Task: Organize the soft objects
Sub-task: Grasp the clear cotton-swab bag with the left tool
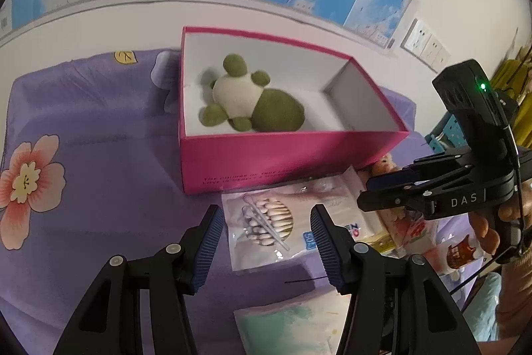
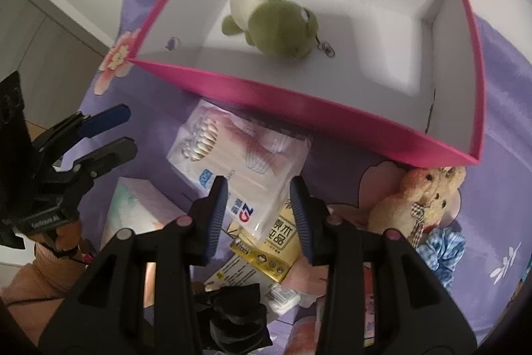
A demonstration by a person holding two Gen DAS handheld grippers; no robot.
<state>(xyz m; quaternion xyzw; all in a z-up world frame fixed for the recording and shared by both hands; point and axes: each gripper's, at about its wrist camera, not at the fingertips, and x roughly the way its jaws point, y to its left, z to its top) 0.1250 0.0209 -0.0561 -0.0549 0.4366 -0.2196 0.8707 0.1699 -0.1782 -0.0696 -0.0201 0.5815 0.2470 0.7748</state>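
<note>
The green frog plush (image 1: pixel 249 97) already lies in the pink box (image 1: pixel 282 155). A cotton swab pack (image 1: pixel 266 222) lies just before the wide, empty left claw (image 1: pixel 264 242), its long axis running box-ward. The right claw (image 2: pixel 259 215), also wide, hovers above neighbouring packets; the bear plush (image 2: pixel 422 198) lies to its right.

"DAS" is printed in white on the right tongs (image 1: pixel 379 192). The cotton swab pack (image 2: pixel 239 162) in front of the pink box (image 2: pixel 332 118) shows "GZ". Box lettering's too blurry.

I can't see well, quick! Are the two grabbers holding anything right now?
Left gripper: open, holding nothing, above the swab pack.
Right gripper: open, holding nothing.
</note>
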